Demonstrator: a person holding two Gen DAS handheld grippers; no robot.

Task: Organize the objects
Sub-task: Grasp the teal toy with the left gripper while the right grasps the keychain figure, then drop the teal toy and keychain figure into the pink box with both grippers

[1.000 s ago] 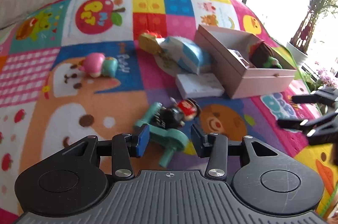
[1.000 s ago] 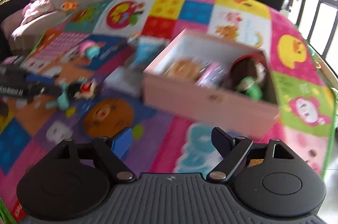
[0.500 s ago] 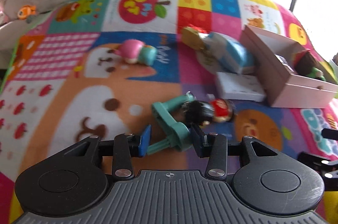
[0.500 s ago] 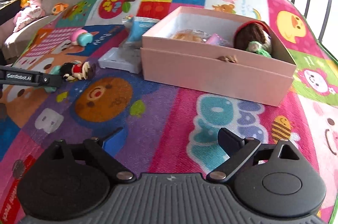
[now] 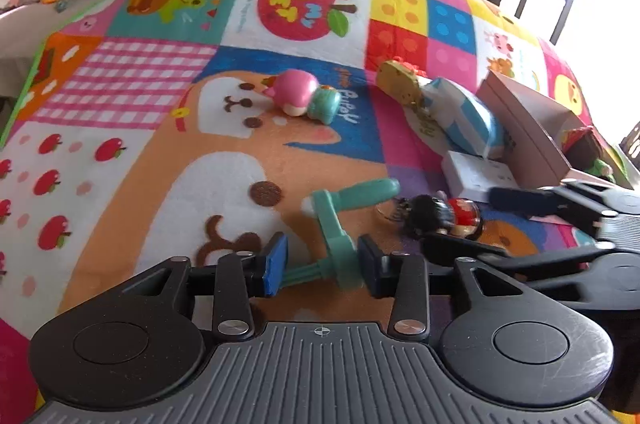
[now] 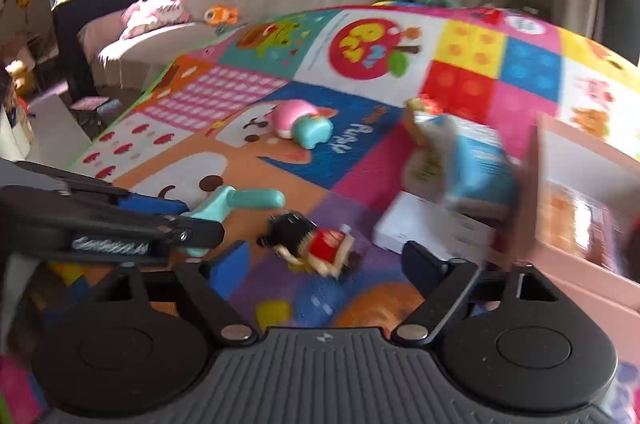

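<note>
A teal crank-shaped toy [image 5: 340, 220] lies on the colourful play mat [image 5: 120, 96]. My left gripper [image 5: 322, 266] is open, its jaws either side of the crank's near end. A small doll with black hair and a red top [image 5: 444, 216] lies just right of it. My right gripper [image 6: 328, 264] is open, right behind the doll [image 6: 312, 244]; in the left wrist view its fingers [image 5: 520, 202] flank the doll. A pink cardboard box [image 5: 532, 124] holding toys stands at the right.
A pink and teal figure [image 5: 308, 96] lies further back on the mat. A blue-white packet [image 5: 460, 112], a yellow toy [image 5: 400, 80] and a flat white box [image 5: 476, 176] lie beside the pink box. A sofa [image 6: 280, 0] with plush toys is behind.
My left gripper has moved forward around the teal crank. My right gripper has swung left from the pink box to the doll.
</note>
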